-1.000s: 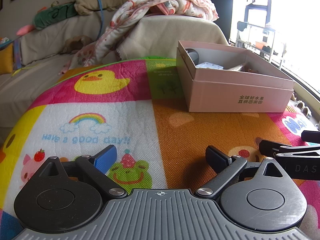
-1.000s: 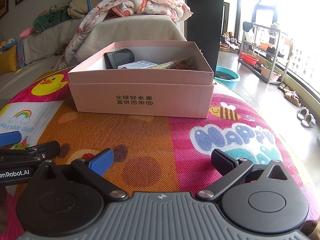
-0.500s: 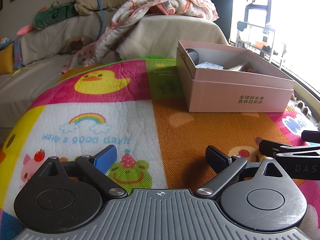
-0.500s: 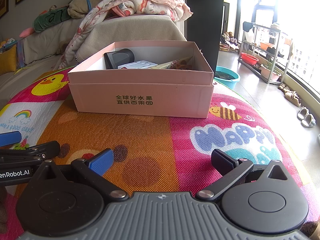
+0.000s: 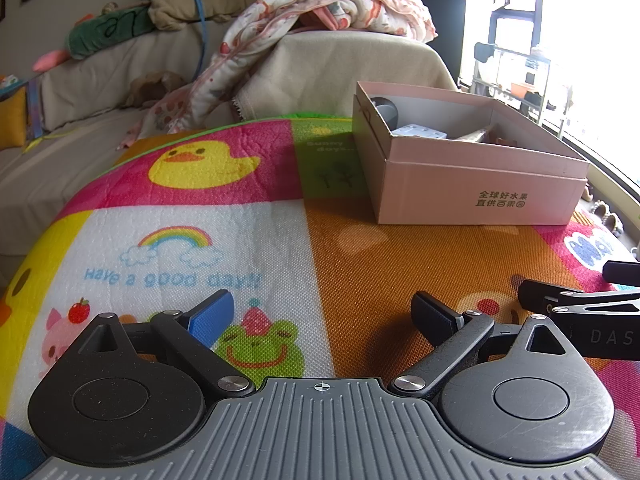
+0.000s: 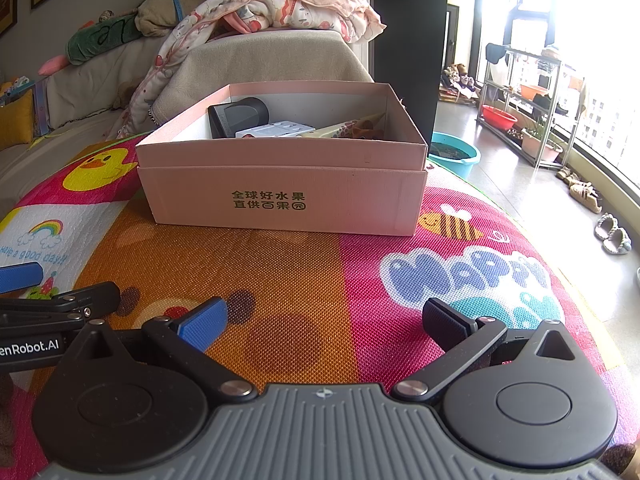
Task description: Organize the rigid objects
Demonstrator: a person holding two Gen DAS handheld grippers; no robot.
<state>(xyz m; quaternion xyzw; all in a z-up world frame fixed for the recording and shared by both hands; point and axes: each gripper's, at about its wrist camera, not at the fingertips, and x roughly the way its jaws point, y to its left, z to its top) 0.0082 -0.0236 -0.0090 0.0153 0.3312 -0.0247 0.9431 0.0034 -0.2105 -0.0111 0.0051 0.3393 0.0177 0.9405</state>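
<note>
Nothing has moved since the frames 1 s and 0.5 s ago: both grippers, box and mat sit exactly as they did.

L to R: left gripper (image 5: 322,314) is low over the play mat (image 5: 360,264), jaws wide apart w/ nothing between them, blue pad on its left finger, black on its right. Under it the mat shows a rainbow w/ "Have a good day!!" and a green frog. Just beside it, right gripper (image 6: 324,322) is also low over the mat, jaws wide apart and empty; its tip shows at the right edge of the left wrist view, and the left gripper's tip shows at the left edge of the right wrist view. They're near each other, not touching as far as I can tell.

Pink box (image 6: 280,196) sits open on the mat, ahead of the right gripper and ahead-right of the left one, well apart from both. Green print on its front wall. Inside: dark grey item (image 6: 238,116) at back left, white flat piece (image 6: 276,130) in the middle, cone-shaped thing (image 6: 340,128) toward the right; can't tell what else.

Behind the mat: covered sofa (image 6: 256,64) w/ a blanket (image 6: 288,8) on its arm. Far right, a teal basin (image 6: 454,154) on the floor and a metal rack (image 6: 524,116) by the window.
</note>
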